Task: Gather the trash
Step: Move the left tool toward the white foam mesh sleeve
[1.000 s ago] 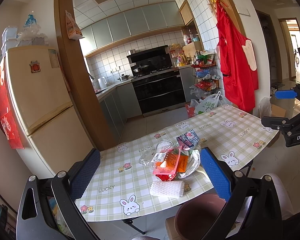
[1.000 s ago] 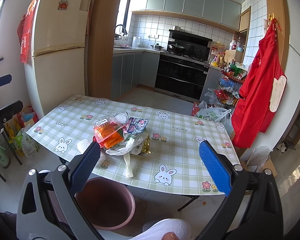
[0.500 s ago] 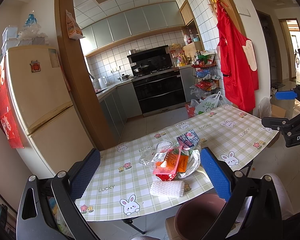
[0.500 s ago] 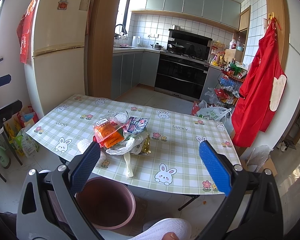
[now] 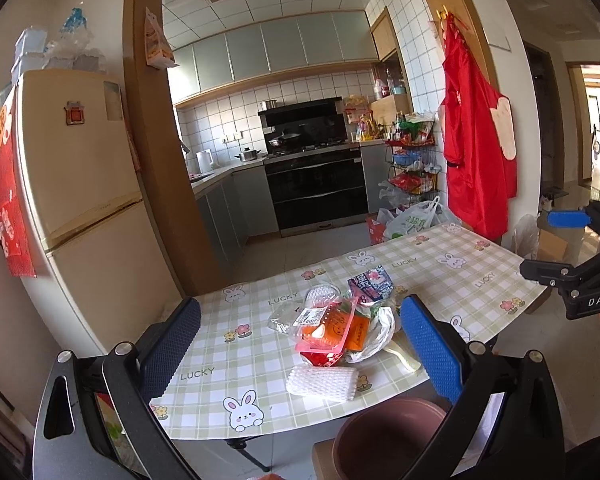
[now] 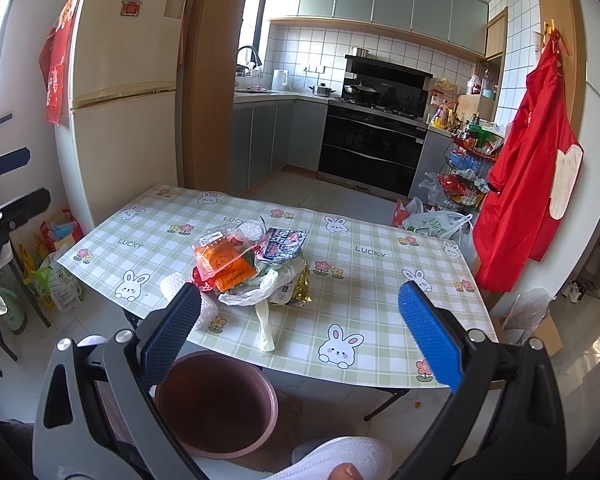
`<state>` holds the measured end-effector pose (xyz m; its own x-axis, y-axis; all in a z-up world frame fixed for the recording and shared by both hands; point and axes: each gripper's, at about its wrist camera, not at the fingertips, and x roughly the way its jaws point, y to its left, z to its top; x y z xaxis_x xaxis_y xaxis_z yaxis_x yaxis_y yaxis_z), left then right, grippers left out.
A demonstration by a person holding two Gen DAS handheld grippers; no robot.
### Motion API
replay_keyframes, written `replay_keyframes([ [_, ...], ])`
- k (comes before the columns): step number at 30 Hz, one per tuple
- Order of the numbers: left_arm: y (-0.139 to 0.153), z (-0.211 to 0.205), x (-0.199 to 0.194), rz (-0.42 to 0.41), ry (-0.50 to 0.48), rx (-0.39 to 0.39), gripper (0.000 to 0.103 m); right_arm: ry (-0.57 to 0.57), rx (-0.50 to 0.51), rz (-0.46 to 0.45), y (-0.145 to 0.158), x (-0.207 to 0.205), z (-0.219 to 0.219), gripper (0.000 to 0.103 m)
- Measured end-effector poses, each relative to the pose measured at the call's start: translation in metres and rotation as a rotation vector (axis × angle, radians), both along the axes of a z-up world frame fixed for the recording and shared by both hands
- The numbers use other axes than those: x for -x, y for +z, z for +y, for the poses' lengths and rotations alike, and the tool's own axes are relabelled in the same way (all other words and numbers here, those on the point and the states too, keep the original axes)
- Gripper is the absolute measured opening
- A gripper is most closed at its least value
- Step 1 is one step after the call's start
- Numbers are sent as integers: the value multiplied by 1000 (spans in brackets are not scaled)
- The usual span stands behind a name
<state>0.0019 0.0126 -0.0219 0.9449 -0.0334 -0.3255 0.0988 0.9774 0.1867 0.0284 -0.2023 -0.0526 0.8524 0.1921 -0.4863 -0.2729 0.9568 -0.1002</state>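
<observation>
Trash pile (image 6: 252, 268), one bin (image 6: 216, 404)

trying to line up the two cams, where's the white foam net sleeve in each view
Left wrist view: the white foam net sleeve lies low in the centre, at the near table edge, just in front of the trash pile.
Right wrist view: the sleeve sits left of centre, partly hidden behind the right tool's left finger.
Shared landmark: the pink bin on the floor below the table edge.
</observation>
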Motion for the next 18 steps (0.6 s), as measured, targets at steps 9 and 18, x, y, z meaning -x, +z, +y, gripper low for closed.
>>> replay_keyframes([
  [9, -80, 24, -33, 163, 4, 124, 98, -23, -219, 15, -78, -23, -8, 97],
  [18, -165, 31, -68, 338, 17, 219, 98, -43, -308, 159, -153, -55, -6, 97],
])
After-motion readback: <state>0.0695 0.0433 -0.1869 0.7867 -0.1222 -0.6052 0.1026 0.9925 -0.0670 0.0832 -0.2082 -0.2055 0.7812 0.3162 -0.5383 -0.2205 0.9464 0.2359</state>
